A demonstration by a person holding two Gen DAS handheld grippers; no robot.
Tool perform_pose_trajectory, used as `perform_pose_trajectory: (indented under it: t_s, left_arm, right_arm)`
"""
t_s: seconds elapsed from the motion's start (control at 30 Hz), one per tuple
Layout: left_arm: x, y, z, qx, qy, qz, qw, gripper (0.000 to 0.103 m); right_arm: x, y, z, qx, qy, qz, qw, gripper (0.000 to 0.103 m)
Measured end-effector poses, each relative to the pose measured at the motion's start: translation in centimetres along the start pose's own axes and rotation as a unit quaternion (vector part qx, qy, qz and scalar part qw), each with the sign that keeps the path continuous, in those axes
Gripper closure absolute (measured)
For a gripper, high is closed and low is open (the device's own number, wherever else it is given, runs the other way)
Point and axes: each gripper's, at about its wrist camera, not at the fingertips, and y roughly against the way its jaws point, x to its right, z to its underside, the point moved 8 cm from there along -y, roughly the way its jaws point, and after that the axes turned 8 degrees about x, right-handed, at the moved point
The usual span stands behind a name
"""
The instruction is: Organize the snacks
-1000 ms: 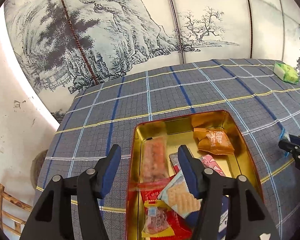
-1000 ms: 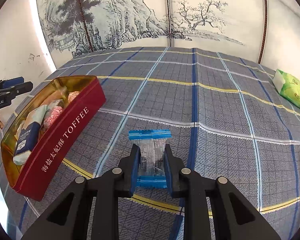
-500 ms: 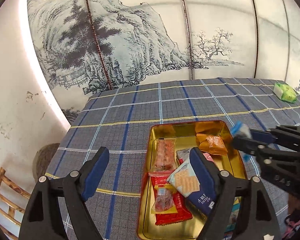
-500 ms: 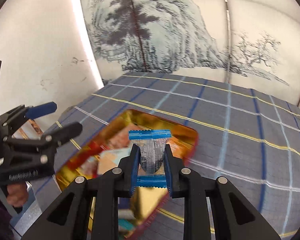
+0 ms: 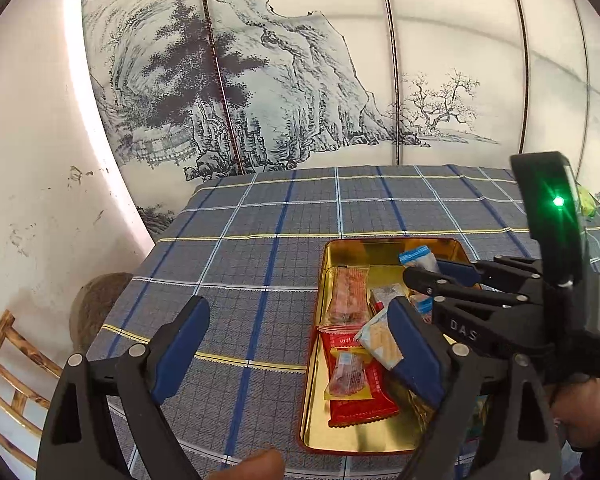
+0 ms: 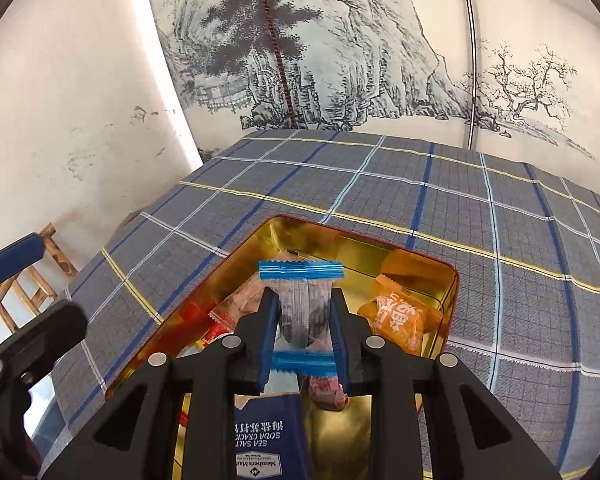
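Blue-ended candy (image 6: 304, 312), pinched in my right fingers (image 6: 342, 336), now hangs over the tin (image 6: 428, 258) mid-frame, ready to drop; left fingers (image 5: 182, 344) wide.

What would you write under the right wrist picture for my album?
Right gripper holds a blue-edged candy packet above the golden snack tin.

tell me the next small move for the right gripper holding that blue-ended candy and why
Probably lower a little and open. The right gripper is shut on the blue-ended candy, already held over the gold tin, above the other snacks and beside the orange packet. The left gripper is open and off to the side, out of the way.
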Motion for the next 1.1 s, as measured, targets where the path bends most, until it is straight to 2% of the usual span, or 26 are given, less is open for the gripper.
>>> perform_pose_trajectory:
  t_s: [0.07,0.17,0.2,0.27,0.33,0.47,0.8,1.1]
  left_arm:
    - [-0.3,0.4,0.1,0.002,-0.001,-0.016,0.9999,0.007]
    - [-0.8,1.1,0.2,0.008,-0.021,-0.078,0.9967,0.001]
    - [-0.7,1.3,0.2,0.009,-0.029,-0.087,0.9957,0.001]
    - [-0.6,1.7,0.3,0.014,-0.023,-0.068,0.9973,0.001]
    - [-0.9,2.0,0.4,0.014,0.010,-0.037,0.9992,0.001]
    - [-1.2,2.7,0.3,0.011,0.035,-0.021,0.9991,0.001]
    - [0.3,5.0,-0.2,0.022,0.033,-0.008,0.9992,0.001]
    - [1.8,7.9,-0.7,0.039,0.037,-0.002,0.9986,0.001]
  right_arm:
    - [0.2,0.2,-0.2,0.005,-0.004,0.000,1.000,0.069]
    - [0.3,1.1,-0.8,0.023,-0.009,0.001,1.000,0.063]
    - [0.2,1.5,-1.0,0.029,-0.008,0.002,1.000,0.063]
    - [0.1,2.2,-1.3,0.038,-0.010,0.000,0.999,0.061]
    - [0.1,3.2,-1.5,0.046,-0.023,-0.005,0.999,0.060]
    - [-0.5,5.1,-1.0,0.056,-0.018,-0.007,0.998,0.059]
    - [-0.9,11.3,0.8,0.094,-0.004,0.006,0.996,0.057]
    - [-0.9,17.1,1.5,0.150,0.007,0.045,0.988,0.045]
